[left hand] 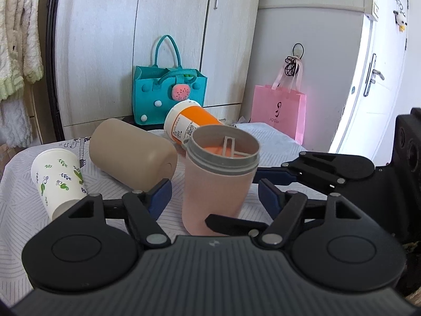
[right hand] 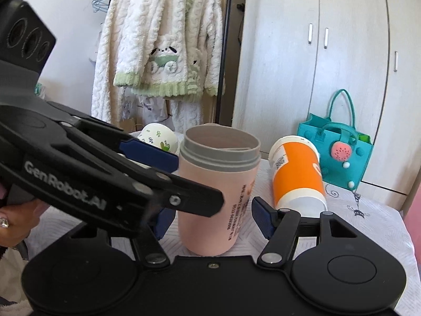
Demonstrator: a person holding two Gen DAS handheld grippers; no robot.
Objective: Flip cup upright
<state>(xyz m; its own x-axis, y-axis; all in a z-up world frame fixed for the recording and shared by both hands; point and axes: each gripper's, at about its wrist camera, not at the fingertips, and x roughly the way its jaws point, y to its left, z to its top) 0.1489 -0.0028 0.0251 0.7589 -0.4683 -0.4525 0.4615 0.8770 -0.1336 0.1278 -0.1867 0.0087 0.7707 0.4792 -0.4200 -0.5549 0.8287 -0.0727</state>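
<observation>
A pink cup with a grey threaded rim (left hand: 218,181) stands upright on the white patterned tablecloth (left hand: 21,205); it also shows in the right wrist view (right hand: 215,200). My left gripper (left hand: 214,193) is open, its blue pads on either side of the cup with gaps. My right gripper (right hand: 210,220) is open too, fingers flanking the cup without touching. Each gripper shows in the other's view, the right one in the left wrist view (left hand: 329,168), the left one in the right wrist view (right hand: 105,168).
A tan cup (left hand: 131,152), an orange-and-white cup (left hand: 189,126) and a white leaf-print cup (left hand: 58,179) lie on their sides on the table. A teal felt bag (left hand: 168,92) and a pink paper bag (left hand: 279,110) stand behind. A wardrobe, a door and hanging robes surround the table.
</observation>
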